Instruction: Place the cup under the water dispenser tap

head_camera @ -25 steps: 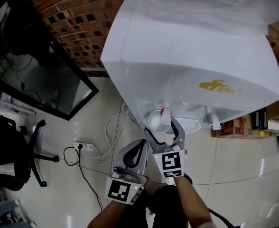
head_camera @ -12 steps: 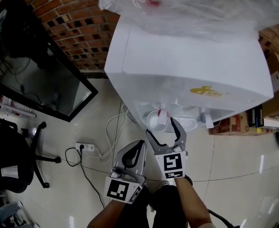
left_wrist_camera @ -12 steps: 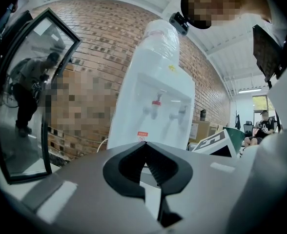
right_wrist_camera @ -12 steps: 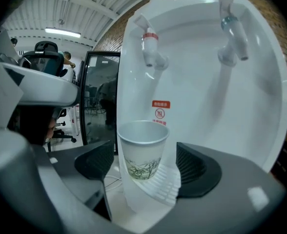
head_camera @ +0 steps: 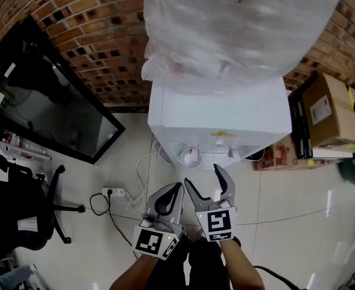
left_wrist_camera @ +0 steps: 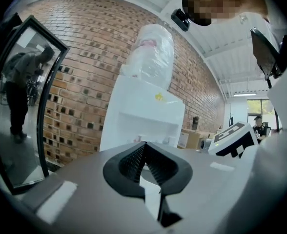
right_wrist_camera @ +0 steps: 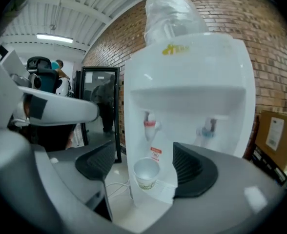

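Under red tap (right_wrist_camera: pixel 150 123), upright white cup (right_wrist_camera: pixel 146 173), empty

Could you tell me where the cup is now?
Right gripper view: the cup stands in the water dispenser, directly under the red tap, left of the blue tap.

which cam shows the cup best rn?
Right gripper view: the cup stands whole under the red tap, framed by open jaws. Head view gives only its rim from above. Left gripper view: can't make it out behind the shut jaws.
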Tool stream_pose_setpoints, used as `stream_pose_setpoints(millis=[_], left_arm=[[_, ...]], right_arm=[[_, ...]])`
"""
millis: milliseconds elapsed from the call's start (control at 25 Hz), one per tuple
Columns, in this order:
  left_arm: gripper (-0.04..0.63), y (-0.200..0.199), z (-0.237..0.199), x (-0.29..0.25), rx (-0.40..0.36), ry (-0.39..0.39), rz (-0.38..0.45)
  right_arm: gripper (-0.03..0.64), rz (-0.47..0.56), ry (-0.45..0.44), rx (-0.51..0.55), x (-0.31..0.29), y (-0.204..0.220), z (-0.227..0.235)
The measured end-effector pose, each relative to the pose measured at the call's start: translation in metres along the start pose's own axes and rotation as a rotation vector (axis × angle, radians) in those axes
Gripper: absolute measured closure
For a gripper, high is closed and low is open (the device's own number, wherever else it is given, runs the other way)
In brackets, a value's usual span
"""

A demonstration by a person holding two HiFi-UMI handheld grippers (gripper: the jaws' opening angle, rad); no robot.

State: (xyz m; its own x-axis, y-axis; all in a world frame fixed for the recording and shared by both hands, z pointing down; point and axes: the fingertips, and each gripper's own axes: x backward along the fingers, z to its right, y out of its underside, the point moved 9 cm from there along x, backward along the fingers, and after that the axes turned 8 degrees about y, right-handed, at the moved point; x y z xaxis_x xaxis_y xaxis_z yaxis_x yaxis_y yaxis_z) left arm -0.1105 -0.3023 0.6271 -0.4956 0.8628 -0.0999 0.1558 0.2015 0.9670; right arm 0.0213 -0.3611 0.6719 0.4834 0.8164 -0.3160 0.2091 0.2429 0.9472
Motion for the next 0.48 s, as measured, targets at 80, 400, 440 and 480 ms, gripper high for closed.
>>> stream_pose_setpoints(millis=[80, 400, 440, 480], left_arm=[[0.603, -0.022, 0.007, 0.003, -0.003, 0.007, 0.006], [0.603, -0.115, 0.033, 0.013, -0.015, 0.042, 0.055], [0.603, -0.126, 0.034, 0.015, -0.015, 0.042, 0.062], [0.603, -0.136, 0.035, 0.018, -0.017, 0.044, 0.065]], right_arm=[[0.253, 0.018, -0.003, -0.003, 0.015, -0.025, -0.002], [0.362, 0.083, 0.032, 0.003, 0.065, -0.127, 0.003], [0.371, 0.092, 0.035, 0.007, 0.07, -0.141, 0.003], [0.382, 0.099, 0.035, 0.01, 0.075, -0.153, 0.002]])
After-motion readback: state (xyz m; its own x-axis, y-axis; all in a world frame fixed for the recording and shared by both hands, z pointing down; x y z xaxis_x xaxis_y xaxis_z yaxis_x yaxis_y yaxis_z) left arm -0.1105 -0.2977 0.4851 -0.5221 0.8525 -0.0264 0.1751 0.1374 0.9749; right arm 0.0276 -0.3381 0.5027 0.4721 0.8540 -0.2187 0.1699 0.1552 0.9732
